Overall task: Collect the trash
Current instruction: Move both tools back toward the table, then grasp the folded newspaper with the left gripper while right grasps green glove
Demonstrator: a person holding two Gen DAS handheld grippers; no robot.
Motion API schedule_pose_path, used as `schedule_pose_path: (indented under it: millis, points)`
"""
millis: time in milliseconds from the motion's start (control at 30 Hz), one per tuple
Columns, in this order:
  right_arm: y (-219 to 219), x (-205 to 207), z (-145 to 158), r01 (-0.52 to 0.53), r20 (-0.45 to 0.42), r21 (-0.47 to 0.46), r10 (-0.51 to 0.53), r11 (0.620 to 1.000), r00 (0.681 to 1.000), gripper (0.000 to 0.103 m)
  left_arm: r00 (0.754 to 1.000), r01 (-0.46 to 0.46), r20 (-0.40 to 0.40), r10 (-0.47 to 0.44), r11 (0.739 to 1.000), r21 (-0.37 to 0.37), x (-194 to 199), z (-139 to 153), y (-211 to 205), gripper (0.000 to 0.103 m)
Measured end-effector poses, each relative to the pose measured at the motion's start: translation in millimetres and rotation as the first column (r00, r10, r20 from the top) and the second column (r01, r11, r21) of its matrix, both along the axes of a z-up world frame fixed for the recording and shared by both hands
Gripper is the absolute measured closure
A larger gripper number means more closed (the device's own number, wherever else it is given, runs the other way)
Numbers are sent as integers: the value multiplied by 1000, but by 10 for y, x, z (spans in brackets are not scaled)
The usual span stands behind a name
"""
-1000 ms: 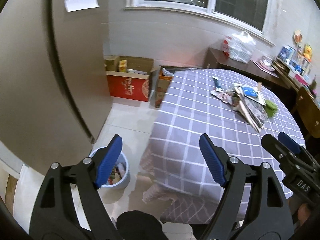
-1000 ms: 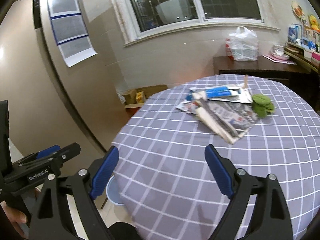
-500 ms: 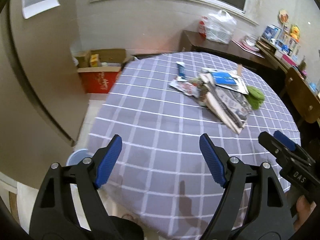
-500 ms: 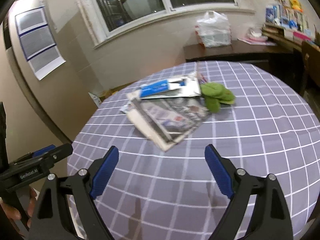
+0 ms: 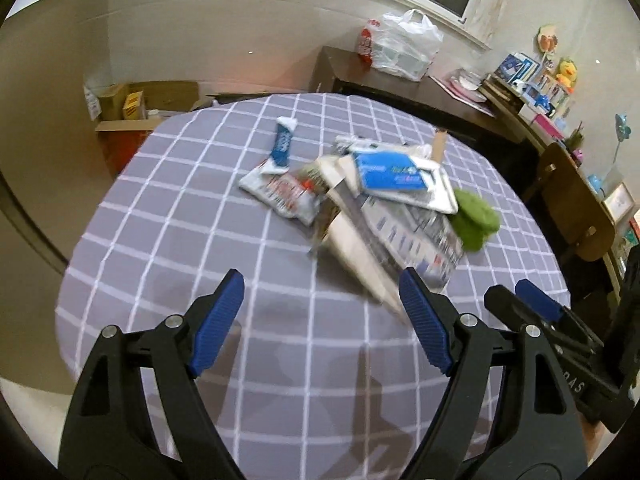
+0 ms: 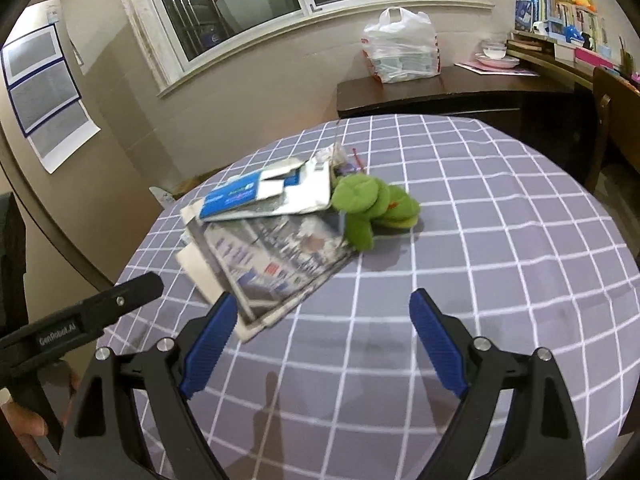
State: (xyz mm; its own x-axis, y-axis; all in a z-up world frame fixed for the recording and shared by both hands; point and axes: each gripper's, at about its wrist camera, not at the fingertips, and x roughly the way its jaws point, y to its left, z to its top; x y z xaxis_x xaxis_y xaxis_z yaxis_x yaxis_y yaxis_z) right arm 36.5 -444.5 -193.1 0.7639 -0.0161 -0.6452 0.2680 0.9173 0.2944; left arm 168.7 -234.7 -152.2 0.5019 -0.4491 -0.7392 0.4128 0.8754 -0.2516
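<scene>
Checked tablecloth (image 5: 168,240) bears paper trash (image 6: 276,256) just beyond both gaping, empty claws (image 5: 320,320) (image 6: 320,336).

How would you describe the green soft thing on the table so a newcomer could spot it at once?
Start at the round table with the grey checked cloth. Near its middle lies a pile of newspapers and flattened packaging. The green plush item touches the pile's right edge in the right wrist view: the only soft, rounded, bright green thing among flat printed sheets.
</scene>
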Motion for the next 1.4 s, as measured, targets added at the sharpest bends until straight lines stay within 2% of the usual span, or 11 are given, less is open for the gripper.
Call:
schedule_pose_path:
  millis: [100, 367, 433, 467, 533, 600, 667, 833, 967, 1233, 1400]
  points:
    - [-87, 65, 25, 16, 4, -7, -16, 1000, 1000, 17, 999, 17, -42, -20, 997, -70, 115, -64, -114, 24]
    - [-268, 187, -71, 40, -30, 12, -39, 999, 999, 17, 998, 13, -53, -20, 991, -136, 290, -228, -335, 27]
    - [-286, 207, -98, 36, -37, 17, -35, 999, 999, 17, 999, 10, -46, -17, 990, -144, 298, -238, -333, 46]
    - [-287, 211, -107, 38, -39, 19, -37, 999, 999, 17, 998, 16, -59, -24, 989, -145, 311, -256, -344, 67]
    - [-285, 214, -132, 35, -42, 27, -34, 999, 999, 17, 994, 28, -94, -47, 982, -188, 324, -285, -333, 74]
    - [-270, 231, -152, 26, -46, 40, -24, 999, 999, 17, 996, 32, -81, -49, 979, -203, 307, -279, -320, 89]
    - [-242, 232, -154, 16, -43, 40, -14, 999, 999, 17, 996, 39, -65, -57, 967, -251, 247, -237, -250, 93]
    - [-164, 186, -108, -2, -28, 39, 3, 999, 1000, 17, 998, 57, 29, -51, 957, -284, -7, 6, -61, 97]
    - [-121, 142, -22, -8, -7, 35, 8, 999, 1000, 17, 992, 31, 129, 6, 959, -283, -202, 293, 164, 99]
    - [-175, 197, 22, 16, -10, 3, -16, 1000, 1000, 17, 934, -57, 332, 131, 973, -224, -381, 731, 378, 100]
    - [-366, 383, -68, 61, -51, -28, -63, 998, 997, 17, 902, -110, 399, 165, 981, -158, -303, 782, 352, 100]
